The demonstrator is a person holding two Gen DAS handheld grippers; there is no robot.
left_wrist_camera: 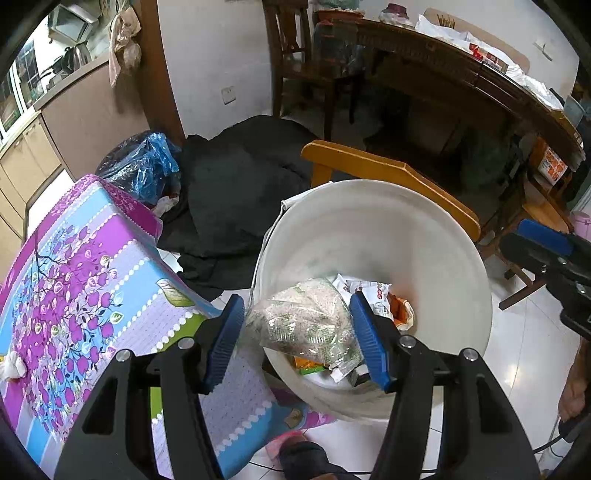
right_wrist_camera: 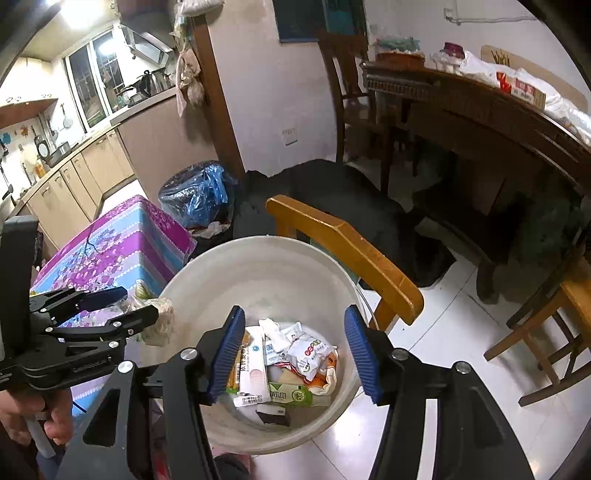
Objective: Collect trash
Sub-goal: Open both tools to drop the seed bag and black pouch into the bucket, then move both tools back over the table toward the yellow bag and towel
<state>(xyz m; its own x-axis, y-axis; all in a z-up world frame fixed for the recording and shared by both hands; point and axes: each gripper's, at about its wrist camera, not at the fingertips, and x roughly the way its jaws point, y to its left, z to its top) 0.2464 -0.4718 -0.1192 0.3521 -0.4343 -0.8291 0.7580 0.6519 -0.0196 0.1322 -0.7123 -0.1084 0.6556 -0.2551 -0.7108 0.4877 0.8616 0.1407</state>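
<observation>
Both cameras ride just behind their tongs, tilted steeply down and close over the white bucket (left_wrist_camera: 424, 236). The right view sits a little higher (seeing its whole rim (right_wrist_camera: 207, 266)). Both share the floral tabletop (left_wrist_camera: 74, 266), orange chair (right_wrist_camera: 351, 254) and far dining table.

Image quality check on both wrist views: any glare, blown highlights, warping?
Left wrist: strong fisheye bend with dark corners, mild sheen on the white tiled floor, round white plastic bucket evenly lit and sharp. Right wrist: ceiling light and kitchen window blown out, same warping.
</observation>
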